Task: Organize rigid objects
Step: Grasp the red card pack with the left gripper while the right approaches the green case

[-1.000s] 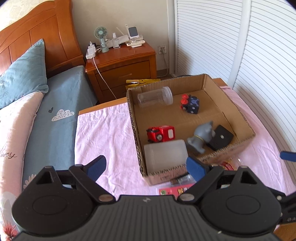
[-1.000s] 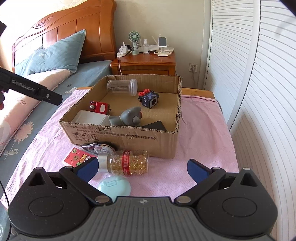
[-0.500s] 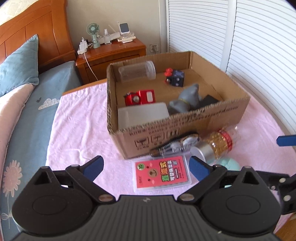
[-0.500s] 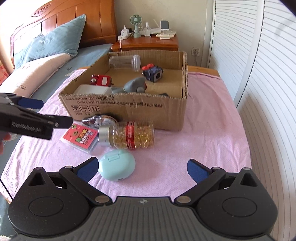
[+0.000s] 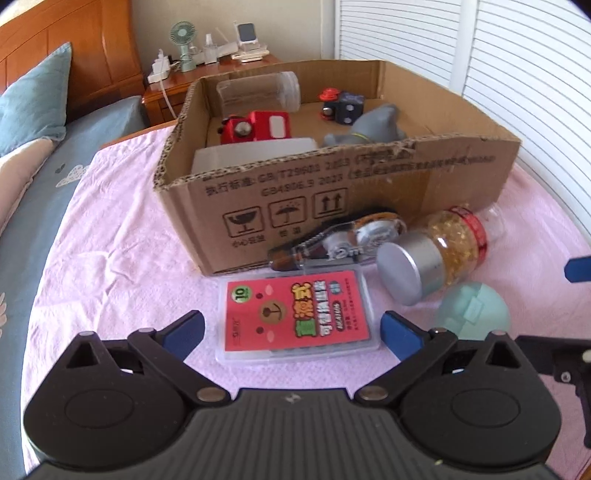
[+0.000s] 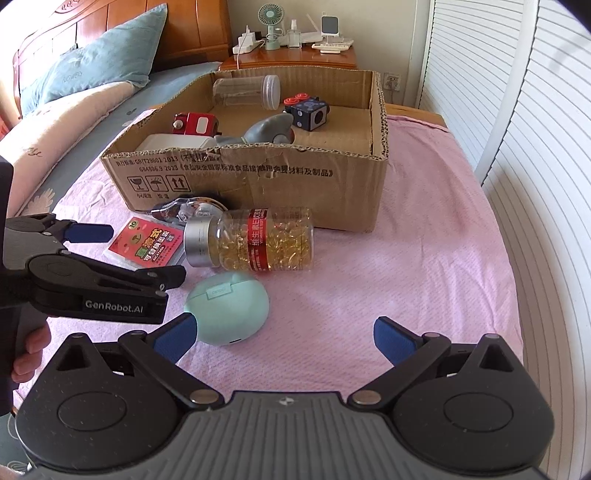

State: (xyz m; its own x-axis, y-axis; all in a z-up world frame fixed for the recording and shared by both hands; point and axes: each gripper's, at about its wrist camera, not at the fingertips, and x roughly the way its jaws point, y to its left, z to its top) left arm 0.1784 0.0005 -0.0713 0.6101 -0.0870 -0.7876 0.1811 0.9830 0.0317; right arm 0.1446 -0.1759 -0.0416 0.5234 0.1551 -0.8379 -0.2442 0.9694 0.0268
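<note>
Between the spread blue fingers of the left claw (image 5: 291, 330) lies a red card pack (image 5: 297, 312) in its clear plastic case, flat on the pink cloth (image 5: 110, 236) that covers the desk; neither finger touches it. At the pack's 12 o'clock a clear correction tape dispenser (image 5: 343, 240) lies against the front wall of the cardboard box (image 5: 369, 177). At its 2 o'clock a bottle of golden capsules (image 5: 439, 251) lies on its side, silver cap toward the camera, just beside the tape. A mint green oval case (image 5: 471, 310) sits at the pack's 3 o'clock, near the bottle's cap.

From the right wrist view, the right claw (image 6: 284, 338) is also spread wide and holds nothing; its left finger tip sits just at the near edge of the mint green oval case (image 6: 229, 304). The left claw (image 6: 122, 254) reaches in from 9 o'clock, one finger over the red card pack (image 6: 151, 245).

Inside the box (image 6: 295, 184) are a clear jar with a white lid (image 6: 247, 90) on its side at the far wall, a red toy vehicle (image 6: 195, 125), a dark cube toy with red knobs (image 6: 308, 110), a grey shark figure (image 6: 266, 131) and a white container (image 6: 173, 142) in the near left corner.

Beyond the box, at 12 o'clock, a wooden nightstand (image 6: 295, 59) carries a small green fan (image 6: 271, 22). A bed with a blue pillow (image 6: 92, 77) runs along 10 o'clock, and white louvred doors (image 6: 535, 129) fill the 2 o'clock side.
</note>
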